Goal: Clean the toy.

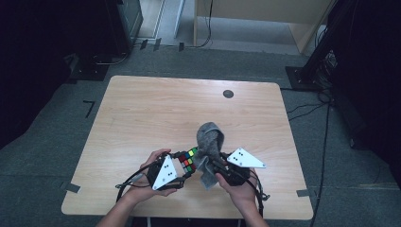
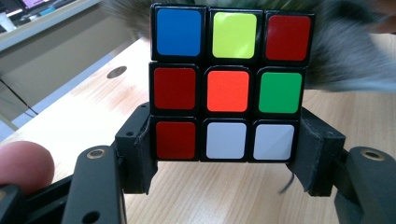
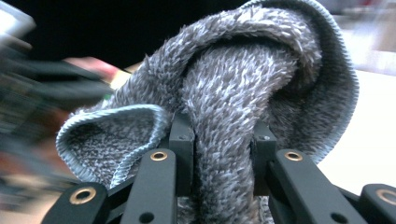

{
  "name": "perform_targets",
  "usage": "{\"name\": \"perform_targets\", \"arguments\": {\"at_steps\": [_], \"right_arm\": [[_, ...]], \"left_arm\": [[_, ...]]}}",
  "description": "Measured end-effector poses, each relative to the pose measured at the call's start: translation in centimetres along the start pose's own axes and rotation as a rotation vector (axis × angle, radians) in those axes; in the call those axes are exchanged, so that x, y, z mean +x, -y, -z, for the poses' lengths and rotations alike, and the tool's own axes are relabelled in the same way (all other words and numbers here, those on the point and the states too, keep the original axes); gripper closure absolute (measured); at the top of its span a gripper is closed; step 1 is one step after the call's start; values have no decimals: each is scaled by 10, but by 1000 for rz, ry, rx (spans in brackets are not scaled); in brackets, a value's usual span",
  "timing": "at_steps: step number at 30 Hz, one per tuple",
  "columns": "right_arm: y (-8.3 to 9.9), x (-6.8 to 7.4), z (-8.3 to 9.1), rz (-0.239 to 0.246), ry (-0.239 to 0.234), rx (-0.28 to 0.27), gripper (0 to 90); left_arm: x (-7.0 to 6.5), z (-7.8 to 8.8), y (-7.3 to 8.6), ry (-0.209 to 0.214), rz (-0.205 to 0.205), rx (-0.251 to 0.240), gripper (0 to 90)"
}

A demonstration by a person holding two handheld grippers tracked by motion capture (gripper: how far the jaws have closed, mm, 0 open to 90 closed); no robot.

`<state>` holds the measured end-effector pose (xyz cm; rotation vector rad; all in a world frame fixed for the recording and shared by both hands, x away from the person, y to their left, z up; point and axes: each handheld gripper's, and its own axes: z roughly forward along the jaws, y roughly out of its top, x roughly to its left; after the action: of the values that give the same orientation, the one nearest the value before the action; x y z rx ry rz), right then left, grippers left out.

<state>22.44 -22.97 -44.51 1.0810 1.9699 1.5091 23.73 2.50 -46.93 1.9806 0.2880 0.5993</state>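
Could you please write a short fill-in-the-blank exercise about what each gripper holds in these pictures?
1. The left gripper is shut on a ____ cube.
2. The right gripper pinches a grey ____.
3. The centre sticker of the cube face in the left gripper view is ____.
4. The round dark mark lies on the wooden ____.

Missing words: Rubik's; cloth; orange; table

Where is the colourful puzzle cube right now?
The Rubik's cube is clamped in the left gripper above the table's near edge in the high view, right beside the grey cloth that the right gripper holds.
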Motion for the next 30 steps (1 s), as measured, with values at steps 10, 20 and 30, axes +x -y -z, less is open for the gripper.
{"name": "perform_targets", "arguments": {"at_steps": [10,20,30], "right_arm": [[-8,24,6,60,-105,-65,708],[6,-14,3,-111,-8,-25,714],[18,-17,-13,-281,-256,-1,716]], "left_arm": [[-3,-5,2,18,3,32,349],[13,10,-3,34,98,-66,349],[18,14,-3,75,178,-126,349]]}}
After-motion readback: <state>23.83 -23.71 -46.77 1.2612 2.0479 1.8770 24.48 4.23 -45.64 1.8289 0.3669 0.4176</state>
